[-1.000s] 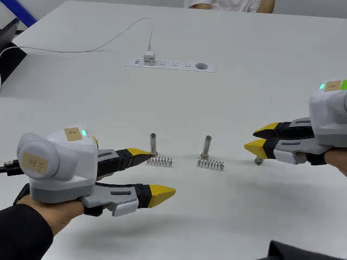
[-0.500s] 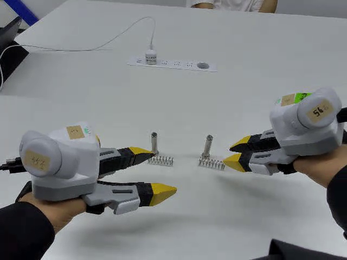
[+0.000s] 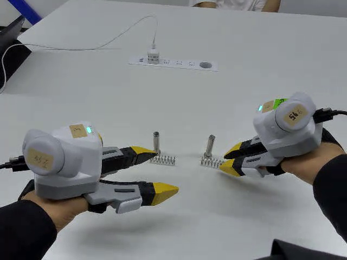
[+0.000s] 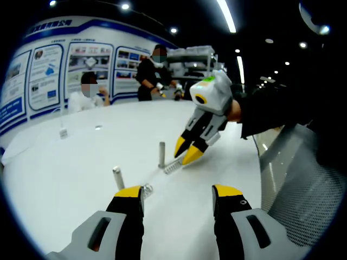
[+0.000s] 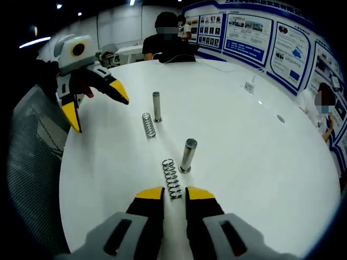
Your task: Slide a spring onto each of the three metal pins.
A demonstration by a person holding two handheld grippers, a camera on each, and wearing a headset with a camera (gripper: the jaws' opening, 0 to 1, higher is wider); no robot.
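The right gripper has its jaws drawn close but not closed. There is a narrow gap, and the near end of the right spring lies in it on the table. Whether the yellow tips touch the coils I cannot tell. This spring lies flat, just beside the foot of the right pin, and runs from there toward the right gripper. The right pin itself stands upright.

In the head view the right gripper comes at the right pin from the right, with its tips low at the outer end of the right spring.

The left gripper has nothing between its jaws, which stand wide apart. In the head view it is held off the table, left of the right pin and nearer the person. Its upper tip is just beside the left spring.

The left spring lies flat at the foot of the left pin — an upright pin standing to the left of the right pin, apart from it. Well beyond the right pin, farther up the table, lies a white power strip with a cable plugged into it.
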